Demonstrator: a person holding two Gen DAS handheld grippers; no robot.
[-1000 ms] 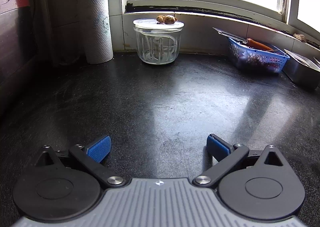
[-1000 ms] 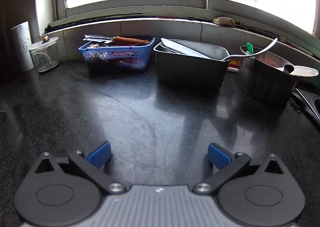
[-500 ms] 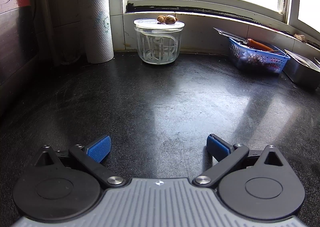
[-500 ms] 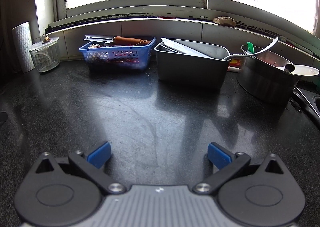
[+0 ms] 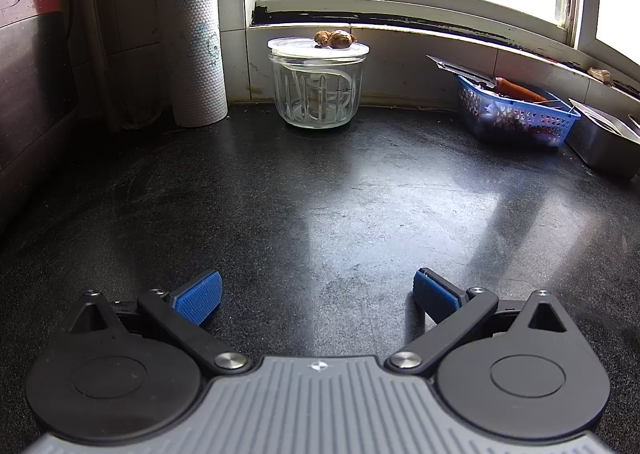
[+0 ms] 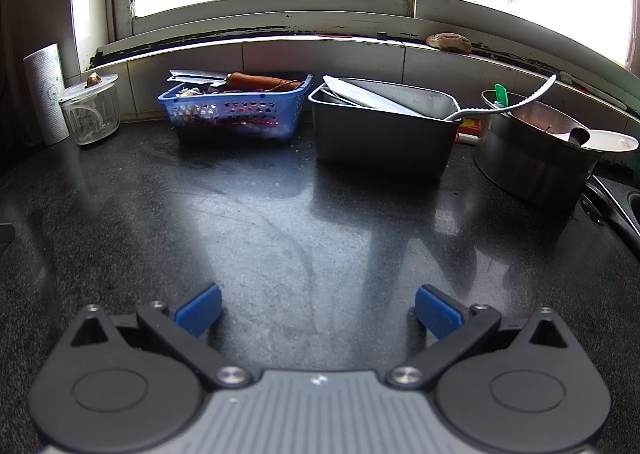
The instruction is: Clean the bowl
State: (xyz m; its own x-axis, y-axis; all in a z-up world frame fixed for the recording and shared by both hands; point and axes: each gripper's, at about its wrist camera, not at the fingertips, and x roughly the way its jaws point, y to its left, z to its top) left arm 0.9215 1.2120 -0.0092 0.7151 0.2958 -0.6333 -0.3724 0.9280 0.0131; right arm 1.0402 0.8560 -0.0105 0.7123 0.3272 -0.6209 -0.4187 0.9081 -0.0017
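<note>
The left gripper and the right gripper are both spread wide, holding nothing, over the shiny black counter. A white bowl sits in the big round metal pot far right.

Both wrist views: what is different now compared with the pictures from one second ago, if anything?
Almost nothing. In the left wrist view the glass jar and paper towel roll sit marginally lower and nearer, so the left gripper crept slightly forward. The right gripper view is unchanged. Both grippers are open and empty as before; the blue basket, metal tub and pot have not moved.
</note>
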